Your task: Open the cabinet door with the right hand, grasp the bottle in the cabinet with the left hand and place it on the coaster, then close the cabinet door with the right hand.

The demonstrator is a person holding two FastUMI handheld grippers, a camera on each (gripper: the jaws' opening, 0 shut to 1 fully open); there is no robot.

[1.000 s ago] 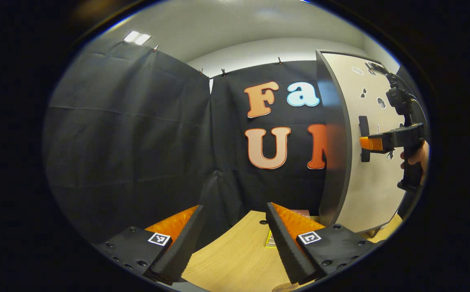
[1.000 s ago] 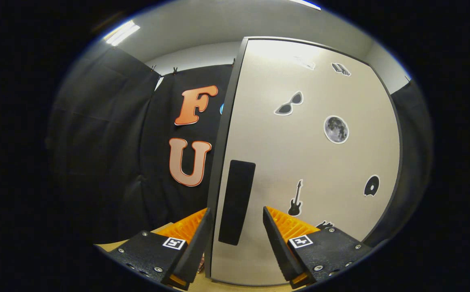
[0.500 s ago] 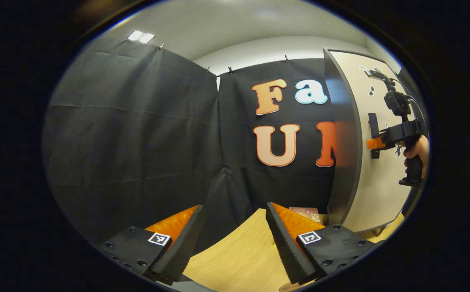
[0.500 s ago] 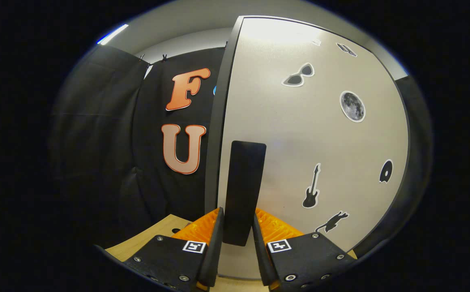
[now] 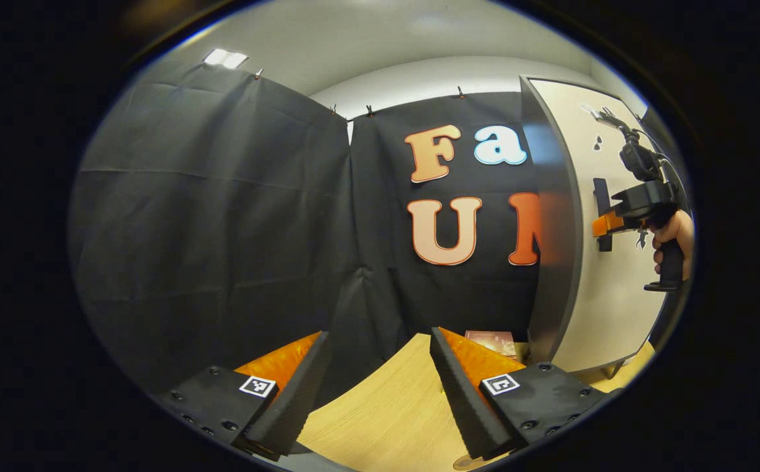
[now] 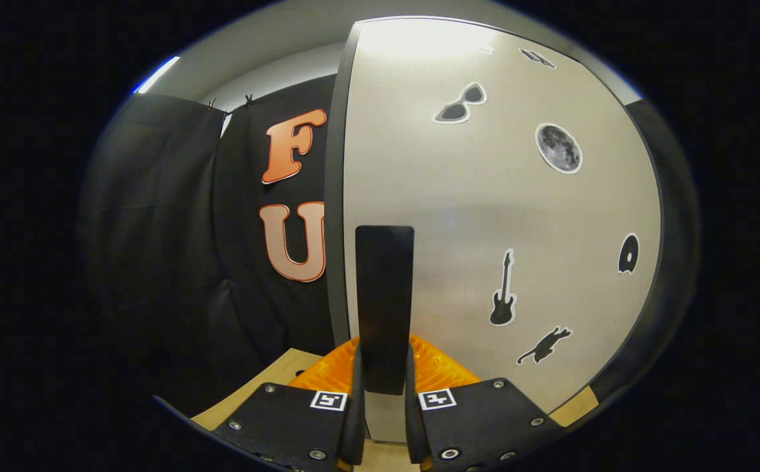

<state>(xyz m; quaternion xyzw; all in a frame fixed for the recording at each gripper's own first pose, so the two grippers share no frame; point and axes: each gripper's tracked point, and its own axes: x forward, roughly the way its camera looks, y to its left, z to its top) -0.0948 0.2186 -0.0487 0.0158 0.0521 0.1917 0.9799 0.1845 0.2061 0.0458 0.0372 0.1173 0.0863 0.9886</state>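
Right tool [image 6: 383, 419] clenched on black door handle [image 6: 384, 308]; left tool [image 5: 377, 393] released, idle above bench [image 5: 386, 413]. Grip apparently low on handle: slip risked if door [image 6: 485, 216] pulled askew.

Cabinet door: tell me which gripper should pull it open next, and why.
Right. The right gripper is already clamped on the door handle; the left gripper hangs open over the table, away from the cabinet door.

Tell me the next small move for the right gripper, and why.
Probably pull the handle toward the holder to swing the door open. The right gripper is shut on the handle, the door looks closed, and the left gripper waits open over the table.
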